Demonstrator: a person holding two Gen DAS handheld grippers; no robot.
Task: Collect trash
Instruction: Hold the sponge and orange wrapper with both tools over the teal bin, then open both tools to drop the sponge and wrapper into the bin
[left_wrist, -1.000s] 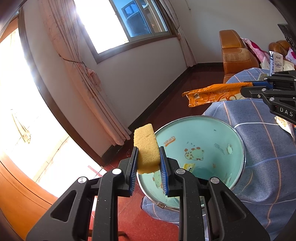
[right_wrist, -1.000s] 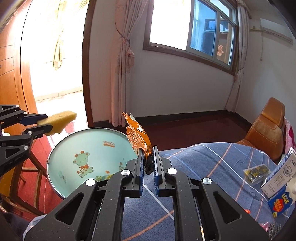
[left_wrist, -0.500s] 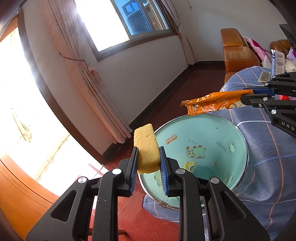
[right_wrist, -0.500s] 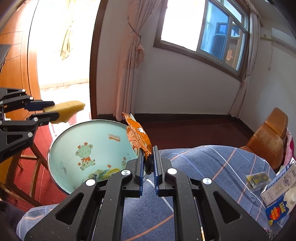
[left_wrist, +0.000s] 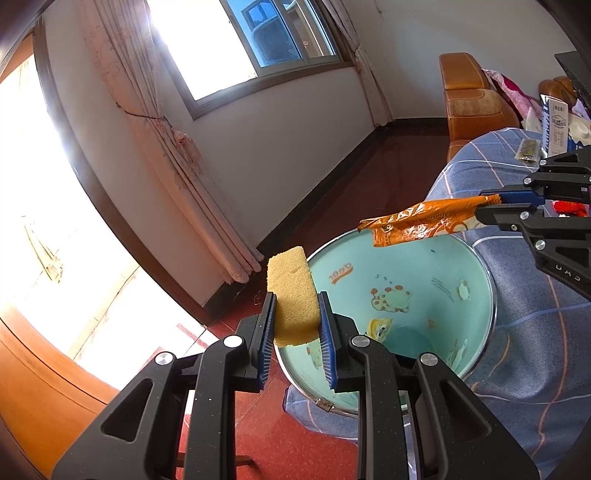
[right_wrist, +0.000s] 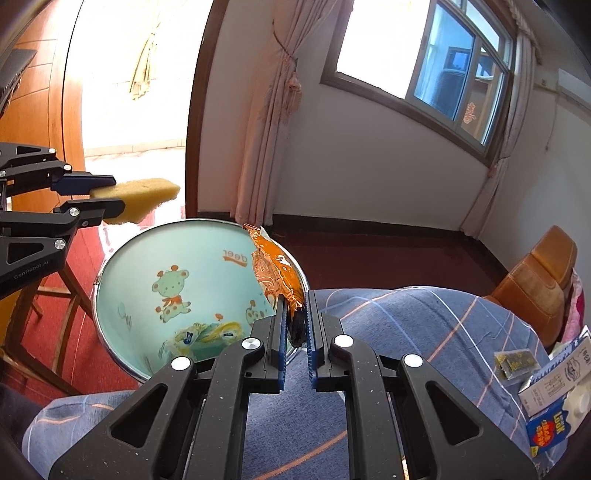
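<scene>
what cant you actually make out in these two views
- Bin bottom: left wrist view, hidden behind the left tool; right wrist view, partly behind the right tool.
- Wrapper print: both views, crumpled, too small to read.
- Carton: right wrist view, cut off by the frame edge.
- Small packet on the cloth: too small to identify.

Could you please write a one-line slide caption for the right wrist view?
Right hand-held gripper holds an orange snack wrapper over the cartoon-printed bin.
</scene>
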